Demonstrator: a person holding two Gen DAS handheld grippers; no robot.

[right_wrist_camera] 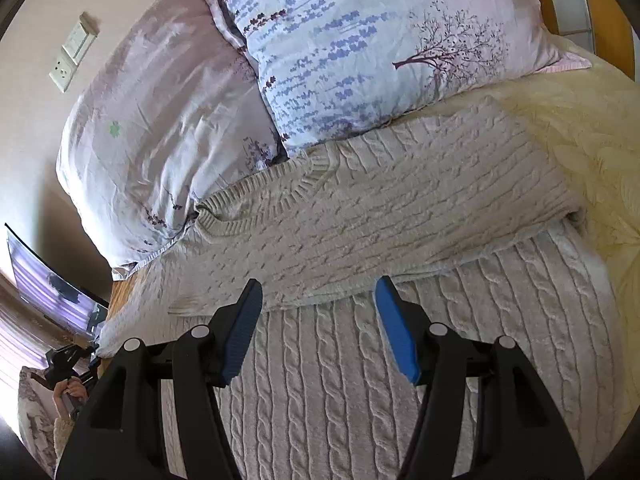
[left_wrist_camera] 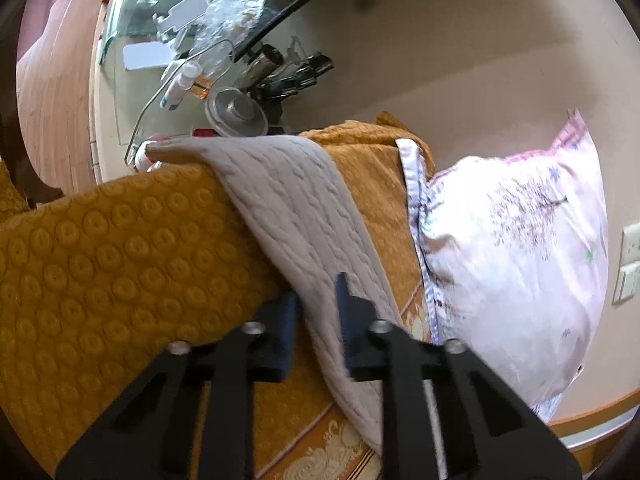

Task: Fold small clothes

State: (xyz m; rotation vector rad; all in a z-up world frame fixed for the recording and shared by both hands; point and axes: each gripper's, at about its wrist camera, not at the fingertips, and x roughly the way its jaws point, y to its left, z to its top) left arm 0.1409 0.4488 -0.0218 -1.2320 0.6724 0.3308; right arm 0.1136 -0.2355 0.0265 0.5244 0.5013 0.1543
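Left gripper (left_wrist_camera: 318,312): jaws drawn in on an edge of the beige cable-knit sweater (left_wrist_camera: 296,208), pinching it. The strip of knit runs up and away over the mustard bedspread (left_wrist_camera: 100,264).

Right gripper (right_wrist_camera: 318,320): jaws spread, nothing between them, hovering just above the sweater body on the bed.

Beyond it, one part of the sweater (right_wrist_camera: 400,208) already lies folded across the body, neckline toward the pillows (right_wrist_camera: 360,40).

Judgement: fold is partway. One flap is over; the edge held at left still wants bringing in, then a final halving.

Far: cluttered side table (left_wrist_camera: 152,56) past the bed edge.
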